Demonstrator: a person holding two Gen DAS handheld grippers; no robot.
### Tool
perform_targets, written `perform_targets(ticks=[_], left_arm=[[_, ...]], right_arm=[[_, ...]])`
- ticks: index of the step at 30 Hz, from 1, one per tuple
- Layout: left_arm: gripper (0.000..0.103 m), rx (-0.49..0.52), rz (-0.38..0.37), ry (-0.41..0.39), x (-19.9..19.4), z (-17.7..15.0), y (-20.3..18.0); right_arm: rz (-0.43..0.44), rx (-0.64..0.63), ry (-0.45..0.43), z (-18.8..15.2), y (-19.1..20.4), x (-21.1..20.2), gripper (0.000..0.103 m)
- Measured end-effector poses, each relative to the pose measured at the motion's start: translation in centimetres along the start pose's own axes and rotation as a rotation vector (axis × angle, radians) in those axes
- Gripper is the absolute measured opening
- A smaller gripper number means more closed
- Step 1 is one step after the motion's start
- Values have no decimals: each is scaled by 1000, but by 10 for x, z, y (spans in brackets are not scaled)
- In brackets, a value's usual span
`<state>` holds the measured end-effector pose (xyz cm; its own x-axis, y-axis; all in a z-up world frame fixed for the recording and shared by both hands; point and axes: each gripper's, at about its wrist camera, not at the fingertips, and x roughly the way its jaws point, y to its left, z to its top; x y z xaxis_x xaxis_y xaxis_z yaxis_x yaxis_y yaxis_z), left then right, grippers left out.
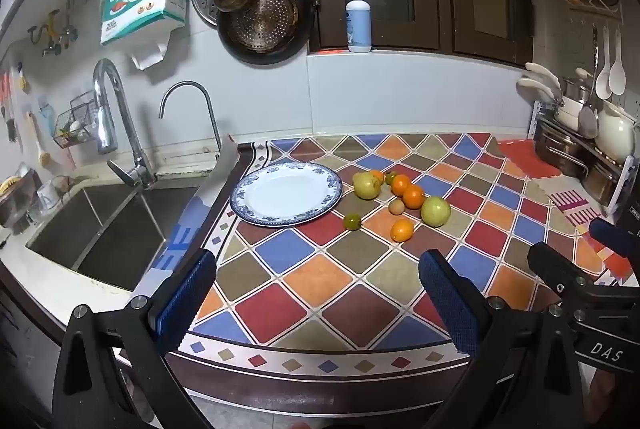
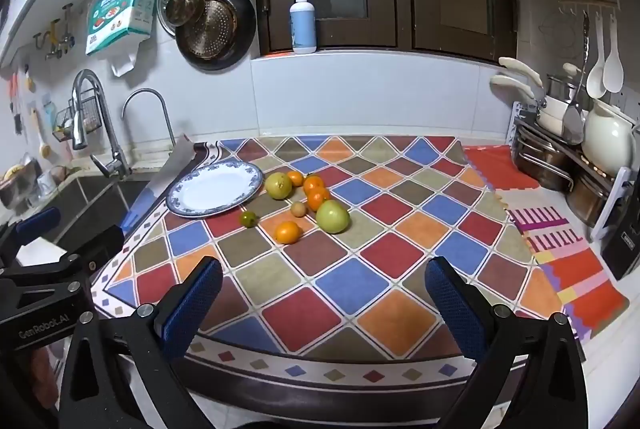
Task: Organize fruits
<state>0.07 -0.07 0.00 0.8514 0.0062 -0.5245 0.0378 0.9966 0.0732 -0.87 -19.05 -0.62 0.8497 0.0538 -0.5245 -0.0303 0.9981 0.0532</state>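
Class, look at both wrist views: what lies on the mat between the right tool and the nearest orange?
Nothing: between the right tool and the nearest orange there is only bare patterned mat, shown best in the right wrist view.

"DAS" marks the right claw [image 1: 600,257], "GenRobot.AI" the left claw [image 2: 52,229].
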Motion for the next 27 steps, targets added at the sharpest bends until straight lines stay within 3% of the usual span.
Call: perform_targets(ticks=[11, 27], left_arm=[[103, -6, 12, -30, -3, -8, 6], [103, -5, 15, -28, -5, 6, -1]], right_arm=[[0, -13, 5, 0, 2, 2, 102], [5, -8, 2, 2, 0, -1, 102]])
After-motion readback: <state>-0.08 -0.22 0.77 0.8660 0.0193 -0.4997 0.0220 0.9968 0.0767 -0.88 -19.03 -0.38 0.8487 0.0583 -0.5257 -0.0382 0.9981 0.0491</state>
